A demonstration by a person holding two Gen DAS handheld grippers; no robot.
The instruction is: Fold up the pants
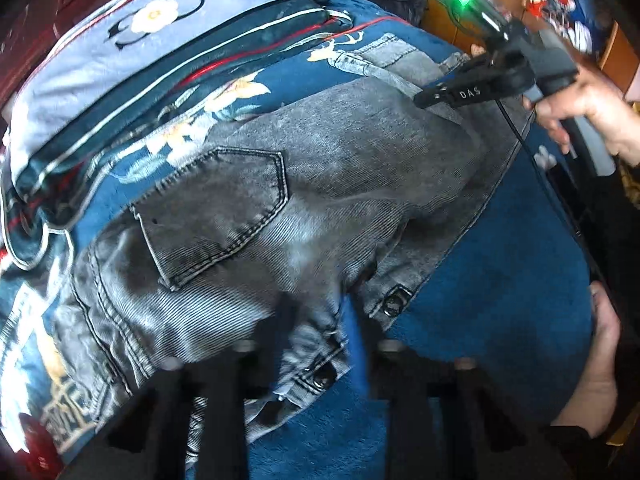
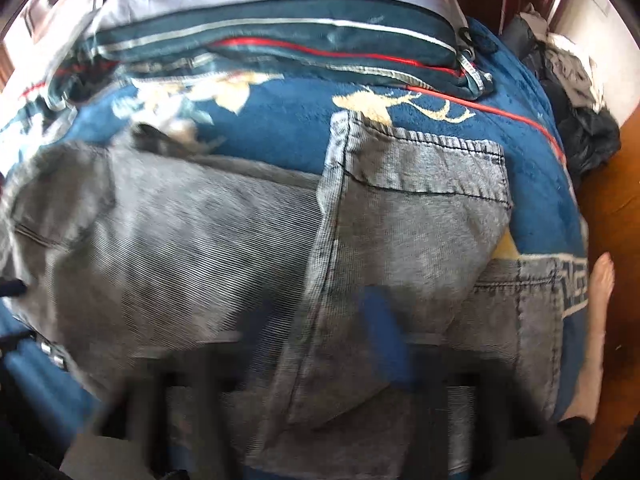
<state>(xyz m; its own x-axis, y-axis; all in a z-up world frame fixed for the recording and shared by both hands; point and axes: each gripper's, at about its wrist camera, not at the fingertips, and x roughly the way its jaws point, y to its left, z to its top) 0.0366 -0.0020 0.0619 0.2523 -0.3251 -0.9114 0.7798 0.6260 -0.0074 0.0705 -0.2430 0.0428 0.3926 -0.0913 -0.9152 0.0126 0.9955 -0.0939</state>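
The grey jeans lie spread across the blue blanket on the bed, back pocket up and the legs already doubled back toward the waist, probably so the next fold has a flat base. The right gripper looks pressed together, its tip low over the far denim edge, though whether it's pinching cloth is hard to say. The left gripper hovers by the waistband, too blurred to call.

Grey washed denim pants, partly folded, lying on blue blanket
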